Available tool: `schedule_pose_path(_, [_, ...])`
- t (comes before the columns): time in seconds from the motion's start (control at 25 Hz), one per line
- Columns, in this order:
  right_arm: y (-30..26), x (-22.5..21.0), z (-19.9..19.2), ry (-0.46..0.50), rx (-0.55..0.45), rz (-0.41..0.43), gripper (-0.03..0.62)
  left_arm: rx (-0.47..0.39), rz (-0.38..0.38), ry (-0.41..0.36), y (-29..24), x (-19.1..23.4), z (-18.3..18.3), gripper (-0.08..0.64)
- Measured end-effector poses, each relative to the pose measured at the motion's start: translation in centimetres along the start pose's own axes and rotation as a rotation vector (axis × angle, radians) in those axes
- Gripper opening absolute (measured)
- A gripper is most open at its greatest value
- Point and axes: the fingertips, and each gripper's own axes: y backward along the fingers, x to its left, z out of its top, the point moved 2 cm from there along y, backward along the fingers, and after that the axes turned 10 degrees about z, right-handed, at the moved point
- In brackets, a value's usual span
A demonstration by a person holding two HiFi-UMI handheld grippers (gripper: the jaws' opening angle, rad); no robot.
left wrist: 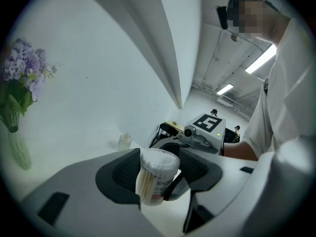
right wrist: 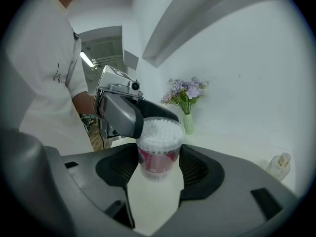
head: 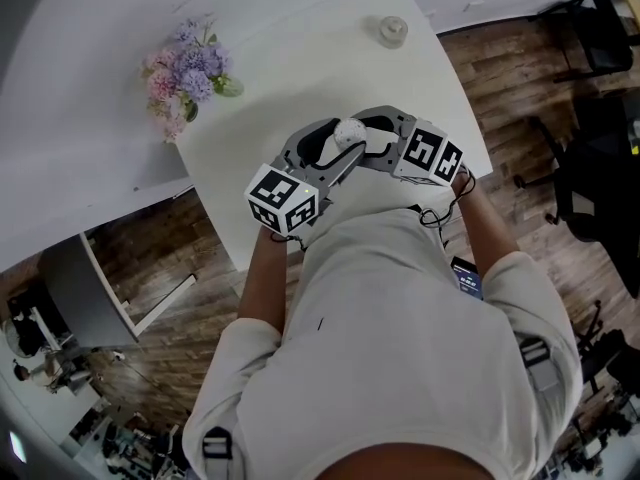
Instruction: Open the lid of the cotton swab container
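Observation:
The cotton swab container (head: pixel 348 131) is a clear round tub with a red label, and white swab tips show at its top. It sits over the near part of the white table (head: pixel 300 58), with both grippers meeting on it. My right gripper (head: pixel 368 136) comes in from the right. In the right gripper view its pads close on the tub's (right wrist: pixel 159 149) lower body. My left gripper (head: pixel 335 146) comes from the left. Its pads touch both sides of the tub (left wrist: pixel 157 174) near the top. One left finger (right wrist: pixel 118 113) lies against the rim.
A vase of purple and pink flowers (head: pixel 185 78) stands at the table's far left corner. A small clear bottle (head: pixel 392 31) stands at the far right. A white wall runs along the left. The table's near edge is just below the grippers, with wooden floor and a black chair (head: pixel 600 28) beyond.

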Motion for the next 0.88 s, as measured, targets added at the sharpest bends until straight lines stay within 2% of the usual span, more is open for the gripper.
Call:
schedule_pose_path(0.12, [-0.3,-0.3,0.4,0.003,-0.025,-0.024,0.255,-0.035,0.035,0.063,0.4,0.7,-0.1,0.255])
schedule_pose_path(0.28, [0.1,-0.6,0.8,0.005,-0.069,-0.09,0.242,-0.083,0.084,0.205,0.7,2.1,-0.1,0.253])
schedule_pose_path(0.36, [0.2,-0.5,0.8,0.001,-0.082,-0.1,0.241,-0.093,0.088,0.249,0.8,2.3,-0.1,0.253])
schedule_pose_path(0.64, [0.0,-0.3,0.4,-0.013,-0.088,-0.094,0.238,-0.074,0.078,0.276,0.8,2.3,-0.6,0.253])
schedule_pose_path(0.88, [-0.4,-0.3,-0.1,0.005,-0.043,-0.102,0.232,-0.03,0.071,0.169,1.0,2.3,-0.6,0.258])
